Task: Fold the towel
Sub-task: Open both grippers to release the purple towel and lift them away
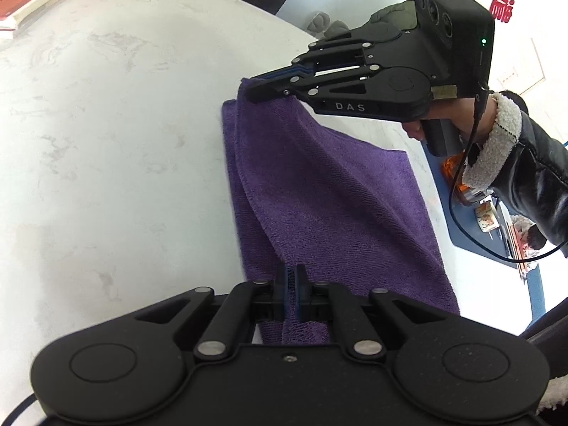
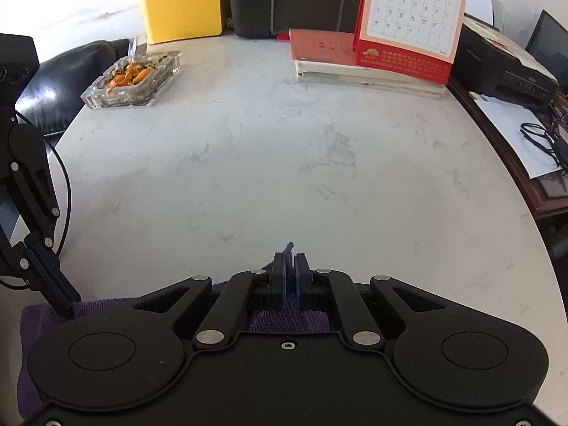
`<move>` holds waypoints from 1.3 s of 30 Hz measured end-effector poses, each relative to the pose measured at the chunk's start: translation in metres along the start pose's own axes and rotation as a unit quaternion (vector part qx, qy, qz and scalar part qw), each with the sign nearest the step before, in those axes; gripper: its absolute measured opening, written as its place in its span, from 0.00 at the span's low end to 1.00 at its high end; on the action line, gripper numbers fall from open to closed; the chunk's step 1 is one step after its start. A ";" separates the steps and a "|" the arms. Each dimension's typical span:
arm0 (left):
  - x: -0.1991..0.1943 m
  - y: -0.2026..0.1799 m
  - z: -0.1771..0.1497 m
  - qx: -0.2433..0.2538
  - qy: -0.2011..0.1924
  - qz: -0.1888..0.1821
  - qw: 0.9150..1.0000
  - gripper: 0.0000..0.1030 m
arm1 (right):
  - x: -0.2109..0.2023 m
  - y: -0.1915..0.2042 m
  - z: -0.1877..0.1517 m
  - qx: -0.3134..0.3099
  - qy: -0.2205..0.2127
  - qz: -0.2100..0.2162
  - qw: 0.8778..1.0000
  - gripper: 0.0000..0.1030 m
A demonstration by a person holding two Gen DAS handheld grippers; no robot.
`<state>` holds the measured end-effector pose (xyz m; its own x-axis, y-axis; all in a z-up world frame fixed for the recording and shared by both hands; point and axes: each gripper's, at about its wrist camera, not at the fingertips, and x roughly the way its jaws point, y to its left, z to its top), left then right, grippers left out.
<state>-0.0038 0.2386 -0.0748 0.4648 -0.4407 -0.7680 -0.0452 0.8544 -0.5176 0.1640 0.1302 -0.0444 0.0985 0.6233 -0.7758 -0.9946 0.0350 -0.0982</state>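
A purple towel (image 1: 319, 195) lies partly folded on the white marble table (image 1: 106, 142). In the left wrist view my left gripper (image 1: 291, 280) is shut on the towel's near edge, with cloth bunched between its blue pads. My right gripper (image 1: 254, 88), held by a hand in a fleece-cuffed sleeve (image 1: 497, 142), is shut on the far corner and holds it slightly off the table. In the right wrist view the right gripper (image 2: 291, 269) pinches the towel (image 2: 284, 316), and a purple tip pokes out above its pads. The left gripper (image 2: 65, 305) enters at the left edge, on the cloth.
At the table's far side stand a glass ashtray (image 2: 133, 78) with orange peel, a yellow box (image 2: 181, 0), a black printer (image 2: 294, 3), stacked books (image 2: 355, 67) and a red desk calendar (image 2: 408, 17). A black leather seat (image 2: 71, 78) is beyond the left edge.
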 end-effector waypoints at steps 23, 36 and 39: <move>0.002 0.007 -0.002 -0.031 0.012 0.044 0.998 0.14 | 0.001 -0.012 -0.008 0.041 -0.010 -0.033 0.999 0.19; 0.013 -0.023 0.028 0.042 -0.027 0.050 0.998 0.19 | -0.189 -0.007 -0.120 0.424 -0.247 -0.063 0.869 0.57; 0.040 -0.027 0.043 0.069 -0.013 0.060 0.996 0.19 | -0.240 0.026 -0.148 0.465 -0.327 -0.063 0.820 0.74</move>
<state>0.0541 0.2095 -0.0756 0.4862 -0.3276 -0.8101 0.0190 0.9308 -0.3650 0.1197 -0.1342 0.0469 0.4647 0.8444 -0.2665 -0.6036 0.5223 0.6024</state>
